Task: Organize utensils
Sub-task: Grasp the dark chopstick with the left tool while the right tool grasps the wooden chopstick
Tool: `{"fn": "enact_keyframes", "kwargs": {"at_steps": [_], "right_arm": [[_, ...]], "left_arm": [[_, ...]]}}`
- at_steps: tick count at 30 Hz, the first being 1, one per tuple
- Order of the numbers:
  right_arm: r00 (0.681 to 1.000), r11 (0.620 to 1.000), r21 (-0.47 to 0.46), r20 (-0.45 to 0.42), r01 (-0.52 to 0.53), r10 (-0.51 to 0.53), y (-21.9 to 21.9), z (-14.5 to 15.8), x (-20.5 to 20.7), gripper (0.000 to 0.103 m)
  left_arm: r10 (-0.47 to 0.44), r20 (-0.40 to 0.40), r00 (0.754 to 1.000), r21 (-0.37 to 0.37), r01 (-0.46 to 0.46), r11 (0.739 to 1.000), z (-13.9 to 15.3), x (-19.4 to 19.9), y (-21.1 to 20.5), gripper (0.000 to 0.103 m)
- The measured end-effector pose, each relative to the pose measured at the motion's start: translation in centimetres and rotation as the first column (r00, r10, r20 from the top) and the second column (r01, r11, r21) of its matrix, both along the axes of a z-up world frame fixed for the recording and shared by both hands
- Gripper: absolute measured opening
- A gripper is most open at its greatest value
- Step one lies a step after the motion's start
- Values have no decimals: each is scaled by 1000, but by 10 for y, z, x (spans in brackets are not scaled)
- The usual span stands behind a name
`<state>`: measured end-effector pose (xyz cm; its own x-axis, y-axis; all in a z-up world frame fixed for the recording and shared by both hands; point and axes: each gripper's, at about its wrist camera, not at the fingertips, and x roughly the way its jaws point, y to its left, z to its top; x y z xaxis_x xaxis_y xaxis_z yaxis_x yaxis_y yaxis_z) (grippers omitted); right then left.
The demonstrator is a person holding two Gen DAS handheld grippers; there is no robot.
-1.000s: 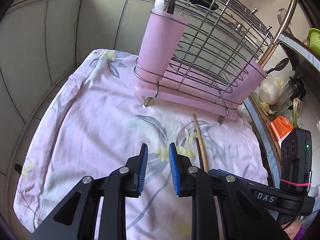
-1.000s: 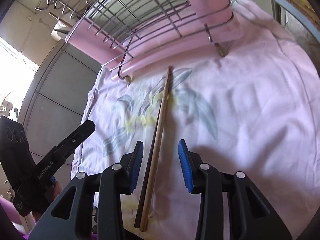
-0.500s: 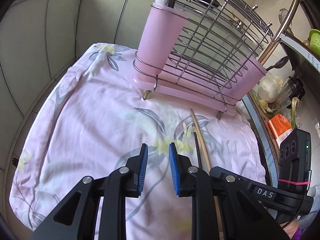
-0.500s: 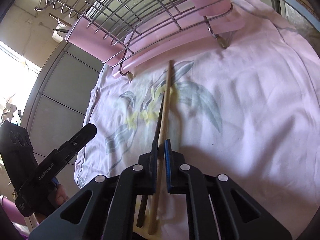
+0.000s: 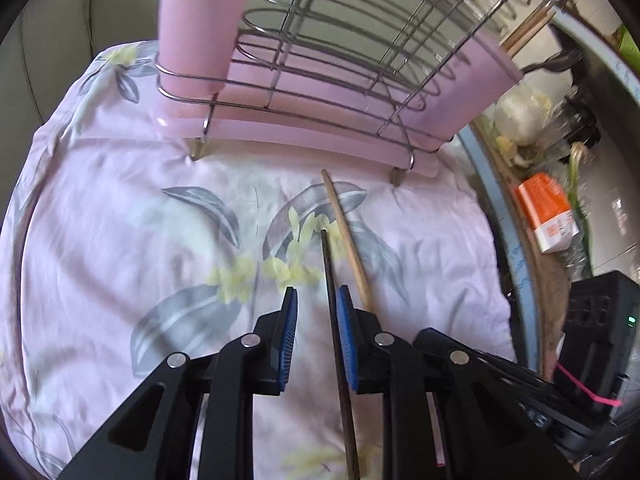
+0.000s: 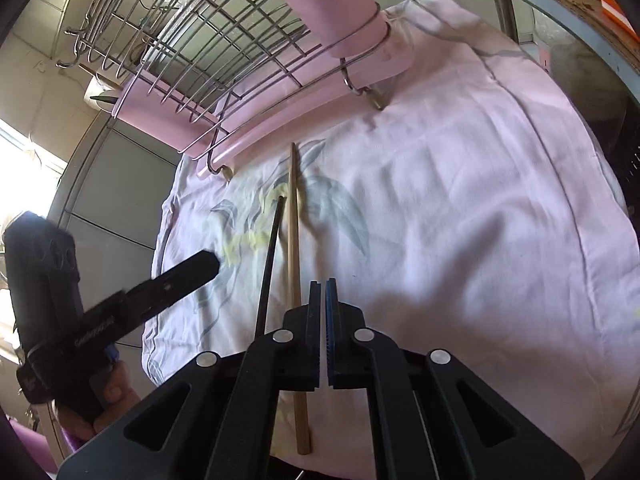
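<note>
Dark chopstick (image 5: 326, 264) and wooden chopstick (image 5: 346, 236) side by side on floral cloth (image 5: 120, 220), just near of dish rack (image 5: 300, 136). Left gripper (image 5: 317, 292) part open, just been closing, dark chopstick between, not yet pinched. Right gripper (image 6: 323, 286) fully closed on nothing, wooden chopstick left of it. Likely trouble: empty lift, or chopsticks knocked askew.

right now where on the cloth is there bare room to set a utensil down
Most of the floral cloth is bare: the wide stretch right of the wooden chopstick in the right wrist view, and the patch left of the left gripper below the rack. It is crowded around the black chopstick and both grippers.
</note>
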<state>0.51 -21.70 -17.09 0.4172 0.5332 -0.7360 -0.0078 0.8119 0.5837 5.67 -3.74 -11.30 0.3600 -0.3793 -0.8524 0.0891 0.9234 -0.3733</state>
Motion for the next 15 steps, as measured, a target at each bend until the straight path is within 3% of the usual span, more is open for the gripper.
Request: {"fn": "enact_keyframes", "kwargs": {"at_steps": [5,10,12,13,15], "right_arm": [[1000,1000,18,16,12,-12,-7,3,-4,3],[1000,1000,14,24,8,-8,-9,3,-5,3],[1000,1000,13,23,5,-5,-9,2,-5,3],[1000,1000,10,20,6,-6,-9,2,-5,3],[1000,1000,7,13,6,-6,-9,0,-4,3]], "left_arm": [[-22,-66,998,42,24,999,-15,16,-16,18],[-29,-82,996,67,34,997,-23,25,-24,18],[-28,-71,997,74,33,997,-23,25,-24,13],[-29,-66,997,70,34,997,-22,25,-25,5],[-17,-58,998,64,21,998,-19,22,-17,5]]}}
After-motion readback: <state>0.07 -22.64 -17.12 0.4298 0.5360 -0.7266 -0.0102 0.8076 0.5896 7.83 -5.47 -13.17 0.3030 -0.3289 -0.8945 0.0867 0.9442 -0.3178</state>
